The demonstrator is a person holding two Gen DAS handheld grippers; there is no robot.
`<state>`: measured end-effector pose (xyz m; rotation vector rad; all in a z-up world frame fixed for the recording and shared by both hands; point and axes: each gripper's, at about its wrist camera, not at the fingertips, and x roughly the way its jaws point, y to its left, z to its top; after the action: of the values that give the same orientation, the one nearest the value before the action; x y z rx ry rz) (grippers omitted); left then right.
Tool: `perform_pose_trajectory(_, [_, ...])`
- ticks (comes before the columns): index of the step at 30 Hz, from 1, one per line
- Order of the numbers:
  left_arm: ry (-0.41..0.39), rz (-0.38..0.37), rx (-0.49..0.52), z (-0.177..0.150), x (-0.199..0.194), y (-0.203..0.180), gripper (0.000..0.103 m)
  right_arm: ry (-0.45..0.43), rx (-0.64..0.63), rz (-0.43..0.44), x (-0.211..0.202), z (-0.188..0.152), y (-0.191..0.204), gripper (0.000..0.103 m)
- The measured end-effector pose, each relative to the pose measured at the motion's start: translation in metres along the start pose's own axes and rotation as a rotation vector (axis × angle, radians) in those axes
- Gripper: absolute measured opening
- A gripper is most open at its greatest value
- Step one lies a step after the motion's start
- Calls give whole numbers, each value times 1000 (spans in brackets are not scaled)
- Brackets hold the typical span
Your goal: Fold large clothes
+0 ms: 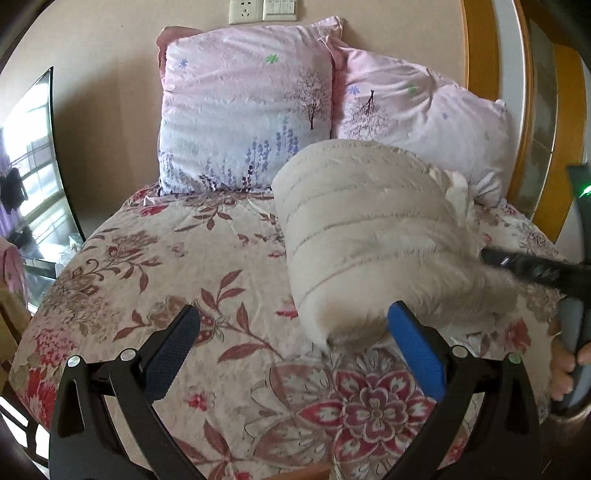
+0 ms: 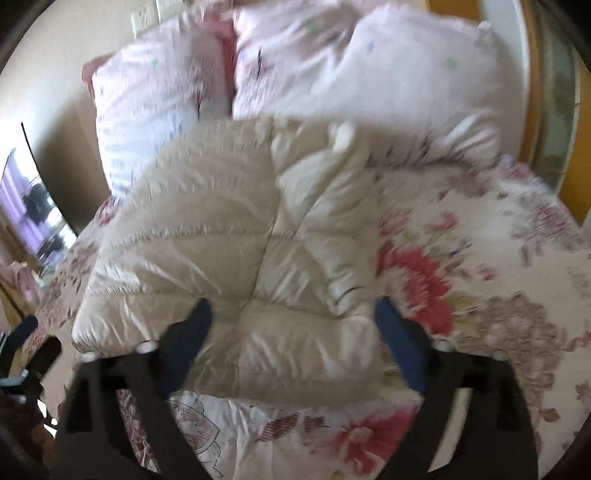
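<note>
Folded cream quilted puffer jacket [image 1: 373, 236] lying on the floral pink-and-beige bedspread [image 1: 155, 266], just before two pink flowered pillows [image 1: 243, 110], left gripper [image 1: 295, 339] hovering beside the jacket, jaws spread, pinching nothing, right gripper [image 2: 291, 332] hanging over the jacket, jaws spread wide.

text: none legible | labels: none | brands: none | numbers: none | signs: none

A bed with a floral quilt [image 1: 155, 266] carries two pink flower-printed pillows [image 1: 243, 110] propped side by side against a beige wall bearing a socket and switch plate [image 1: 262, 10], with a wooden headboard frame [image 1: 476, 48] at right and a glass panel [image 1: 33, 166] at left.
</note>
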<state>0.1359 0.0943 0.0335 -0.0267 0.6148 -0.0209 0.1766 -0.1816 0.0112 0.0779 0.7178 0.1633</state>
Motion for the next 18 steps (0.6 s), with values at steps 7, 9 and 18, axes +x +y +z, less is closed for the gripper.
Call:
perform_pose_trajectory(7, [52, -21, 5, -5, 6, -5, 102, -36, -36, -46, -31, -8, 3, 101])
perform_pose_trajectory(9, [65, -15, 7, -6, 7, -6, 102, -26, -46, -42, -35, -14, 6, 101])
perform_pose_trajectory(18, [109, 3, 15, -10, 12, -8, 102, 74, -102, -86, -30, -37, 22, 101])
